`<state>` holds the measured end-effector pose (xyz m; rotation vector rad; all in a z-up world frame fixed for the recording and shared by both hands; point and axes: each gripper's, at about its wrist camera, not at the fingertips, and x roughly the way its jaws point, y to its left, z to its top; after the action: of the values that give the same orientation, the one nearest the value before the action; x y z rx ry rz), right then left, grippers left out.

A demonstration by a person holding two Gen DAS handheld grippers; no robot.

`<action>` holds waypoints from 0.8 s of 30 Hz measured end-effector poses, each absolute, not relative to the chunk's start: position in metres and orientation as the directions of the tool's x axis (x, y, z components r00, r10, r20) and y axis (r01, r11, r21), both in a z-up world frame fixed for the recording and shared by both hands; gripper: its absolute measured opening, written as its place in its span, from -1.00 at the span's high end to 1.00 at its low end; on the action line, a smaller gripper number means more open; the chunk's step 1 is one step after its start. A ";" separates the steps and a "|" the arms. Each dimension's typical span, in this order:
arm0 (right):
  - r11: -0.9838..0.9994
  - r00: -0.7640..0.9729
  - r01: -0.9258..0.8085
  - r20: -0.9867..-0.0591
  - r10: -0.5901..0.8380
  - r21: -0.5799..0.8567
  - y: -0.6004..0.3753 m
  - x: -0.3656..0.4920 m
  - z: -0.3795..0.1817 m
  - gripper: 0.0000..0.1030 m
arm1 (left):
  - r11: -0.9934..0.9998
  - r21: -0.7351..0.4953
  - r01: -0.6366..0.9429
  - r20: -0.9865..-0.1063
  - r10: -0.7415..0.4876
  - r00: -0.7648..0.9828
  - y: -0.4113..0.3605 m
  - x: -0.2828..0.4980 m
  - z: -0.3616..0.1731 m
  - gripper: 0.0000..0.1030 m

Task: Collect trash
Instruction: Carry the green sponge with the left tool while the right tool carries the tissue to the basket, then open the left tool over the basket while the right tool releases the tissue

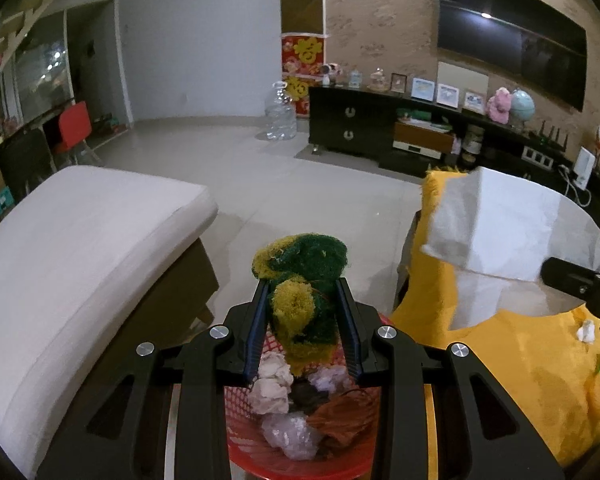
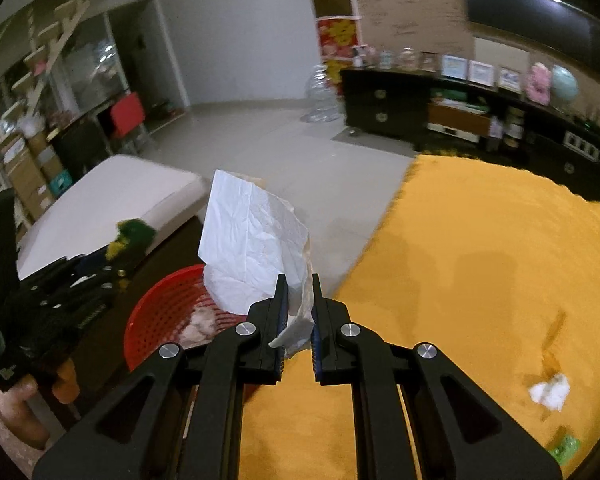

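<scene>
Left wrist view: left gripper (image 1: 305,296) clamps a green-yellow scrubber (image 1: 300,280) right above the red basket (image 1: 300,462), lower centre; right gripper (image 2: 300,292) pinches white paper (image 2: 252,248). Next is probably letting both go in.

Matt black plastic left gripper (image 1: 303,300) with bright metal pivot screws, coarse fibrous green-and-yellow scouring pad (image 1: 300,280), perforated glossy red plastic basket (image 2: 168,312), creased thin white paper sheet (image 2: 252,248), fuzzy orange cloth (image 2: 480,280).
</scene>
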<state>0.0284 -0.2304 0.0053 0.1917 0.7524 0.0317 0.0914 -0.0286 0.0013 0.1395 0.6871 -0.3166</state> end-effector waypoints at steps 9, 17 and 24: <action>0.989 0.691 -0.025 -0.713 0.123 0.146 -0.206 0.058 -0.017 0.80 | 0.956 0.027 0.293 -0.676 -0.199 0.709 -0.021 0.108 -0.020 0.39; 0.988 0.645 -0.058 -0.749 0.148 0.146 -0.190 0.072 -0.041 0.80 | 0.963 -0.005 0.269 -0.743 -0.184 0.644 -0.012 0.123 -0.048 0.39; 0.989 0.593 -0.082 -0.792 0.147 0.122 -0.170 0.076 -0.063 0.80 | 0.961 0.011 0.275 -0.769 -0.168 0.617 -0.007 0.121 -0.060 0.39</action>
<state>0.0759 -0.1695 -0.0626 0.0756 0.9264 0.1329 0.1213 -0.0073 -0.0599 0.1326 0.8693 -0.2559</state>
